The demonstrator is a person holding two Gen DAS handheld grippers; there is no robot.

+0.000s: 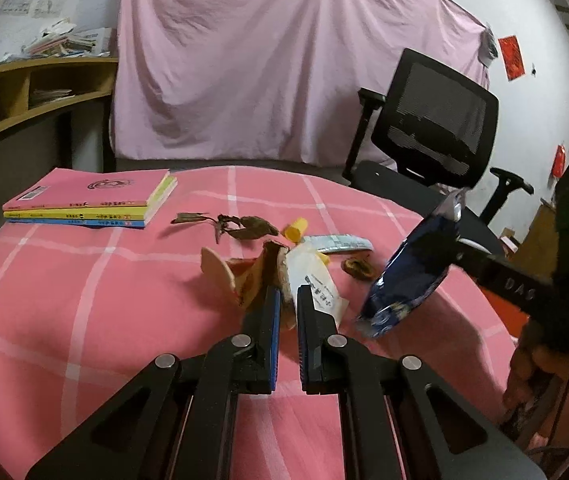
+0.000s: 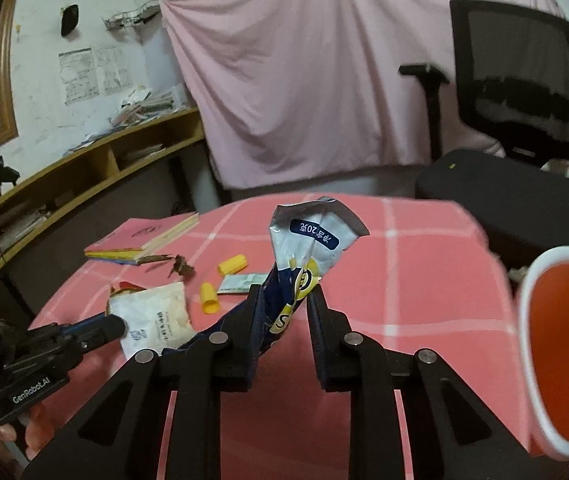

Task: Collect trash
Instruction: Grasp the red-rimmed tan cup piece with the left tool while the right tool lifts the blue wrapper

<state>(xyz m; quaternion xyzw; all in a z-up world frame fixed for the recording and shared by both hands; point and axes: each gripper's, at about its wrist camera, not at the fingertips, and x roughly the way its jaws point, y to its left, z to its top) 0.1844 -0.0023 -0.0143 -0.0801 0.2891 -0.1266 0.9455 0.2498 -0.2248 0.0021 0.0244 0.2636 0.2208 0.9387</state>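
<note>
Pink sheeting hangs across the back of the room, and below it your pink checked tablecloth (image 1: 84, 300) fills the lower half of both views.

Your left gripper (image 1: 286, 300) reaches up from the bottom centre of the left wrist view, angled down toward the cloth. Its jaws are drawn narrow and pinch a brownish peel (image 1: 272, 264), which curls up and to the left of the fingertips. A white wrapper (image 1: 320, 280) lies on the cloth just right of them. In the right wrist view the same gripper (image 2: 104, 326) comes in from the lower left, with your hand (image 2: 32, 436) showing beneath its body at the frame's edge.

Your right gripper (image 2: 284, 300) also points down at a slant, its jaws clamped on a crumpled blue and silver snack bag (image 2: 312, 240); the bag stands up above the fingertips, clear of the cloth. In the left wrist view that bag (image 1: 408, 276) hangs at the right, with your right hand (image 1: 544, 372) low at the right edge.

Loose trash sits mid-table: dried leaves (image 1: 240, 226), a yellow cap (image 2: 233, 264), another yellow cap (image 2: 209, 298) and a flat printed packet (image 1: 340, 243). Stacked books (image 1: 92, 202) lie at the left. An orange bin with a white rim (image 2: 524, 300) fills the right edge of the right wrist view.
</note>
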